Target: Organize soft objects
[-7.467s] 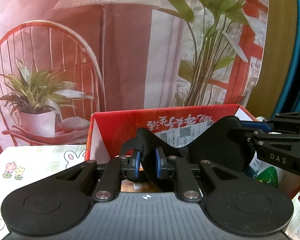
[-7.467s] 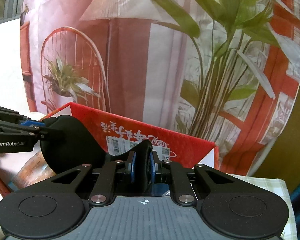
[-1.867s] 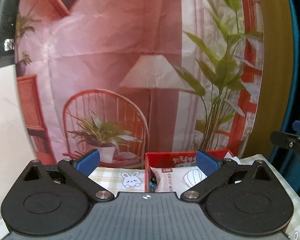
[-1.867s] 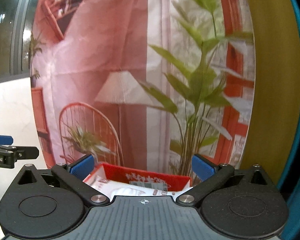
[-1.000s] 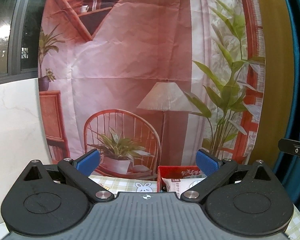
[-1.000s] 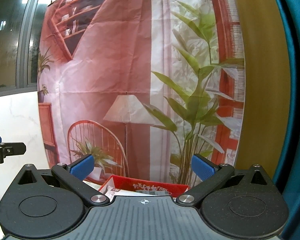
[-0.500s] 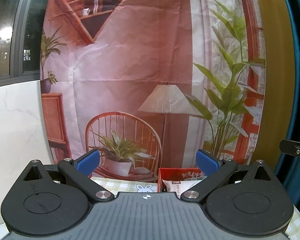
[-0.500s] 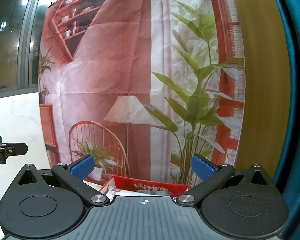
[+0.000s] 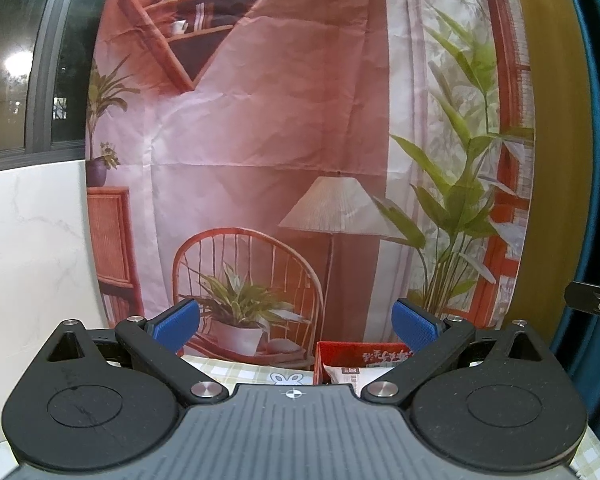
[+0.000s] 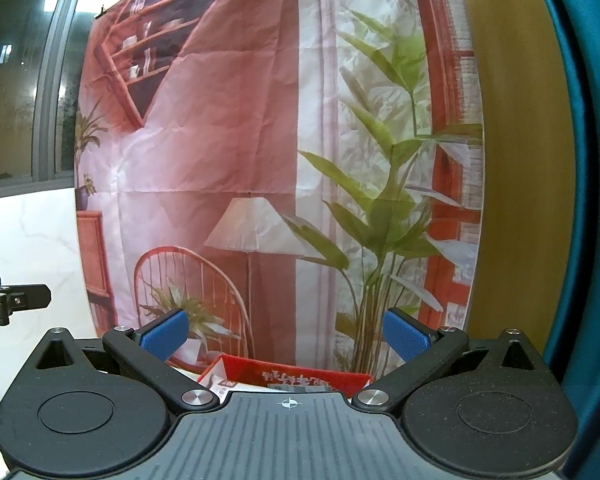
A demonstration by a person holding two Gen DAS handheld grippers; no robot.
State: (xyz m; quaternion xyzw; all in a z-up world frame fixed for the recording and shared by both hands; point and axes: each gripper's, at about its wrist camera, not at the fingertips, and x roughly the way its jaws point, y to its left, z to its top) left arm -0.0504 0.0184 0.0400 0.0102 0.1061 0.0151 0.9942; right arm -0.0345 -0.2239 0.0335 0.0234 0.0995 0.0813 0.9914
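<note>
A red cardboard box (image 9: pixel 356 353) with white lettering stands low on the table, mostly hidden behind my left gripper's body; a white soft packet (image 9: pixel 346 374) shows inside it. My left gripper (image 9: pixel 296 322) is open, blue pads wide apart, raised and held back from the box, holding nothing. In the right wrist view the same red box (image 10: pixel 300 376) sits low at centre with white packets (image 10: pixel 216 384) at its left end. My right gripper (image 10: pixel 286 334) is also open and empty, well back from the box. Each gripper's tip shows at the edge of the other's view.
A printed fabric backdrop (image 9: pixel 284 152) with a chair, lamp and plant hangs behind the table. The tablecloth (image 9: pixel 244 372) is green checked with a rabbit print. A white marble wall (image 9: pixel 32 264) and dark window lie left; a teal curtain (image 10: pixel 580 200) hangs right.
7.5 s ago both grippers were shut on a black soft object over the box. Both are now open and have pulled back and up; over the last second only a slight further retreat.
</note>
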